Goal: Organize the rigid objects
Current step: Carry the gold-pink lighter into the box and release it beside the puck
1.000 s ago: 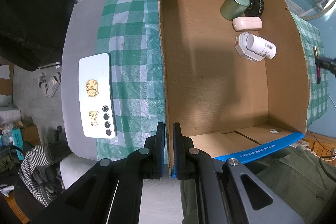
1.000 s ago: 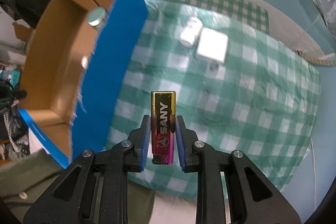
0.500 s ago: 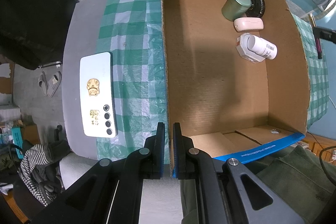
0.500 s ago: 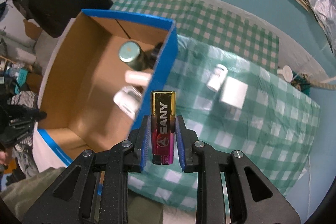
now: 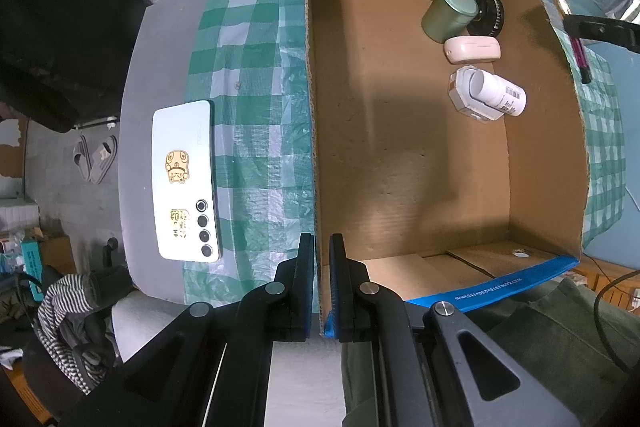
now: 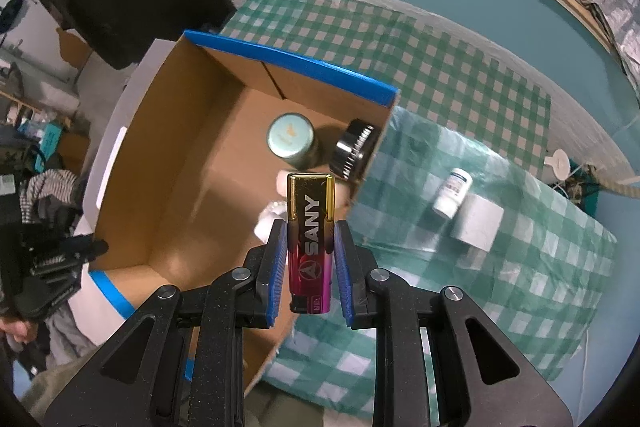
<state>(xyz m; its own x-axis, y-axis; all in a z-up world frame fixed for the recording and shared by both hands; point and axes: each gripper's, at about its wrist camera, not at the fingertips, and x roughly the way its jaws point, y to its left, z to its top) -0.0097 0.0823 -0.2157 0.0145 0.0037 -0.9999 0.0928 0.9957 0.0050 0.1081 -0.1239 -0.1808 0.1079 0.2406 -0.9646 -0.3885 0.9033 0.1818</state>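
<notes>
Item in transit: lighter (image 6: pixel 310 239), clamped in right gripper (image 6: pixel 310 247) above cardboard box (image 5: pixel 400 155); left gripper (image 5: pixel 322 267) pinches box wall; next, lower and release inside.

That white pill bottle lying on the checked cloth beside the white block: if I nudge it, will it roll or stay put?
The white pill bottle lies on its side and is cylindrical, so it probably rolls across its axis. The white block next to it may stop rolling that way. The smooth plastic looks slippery for the tongs.
</notes>
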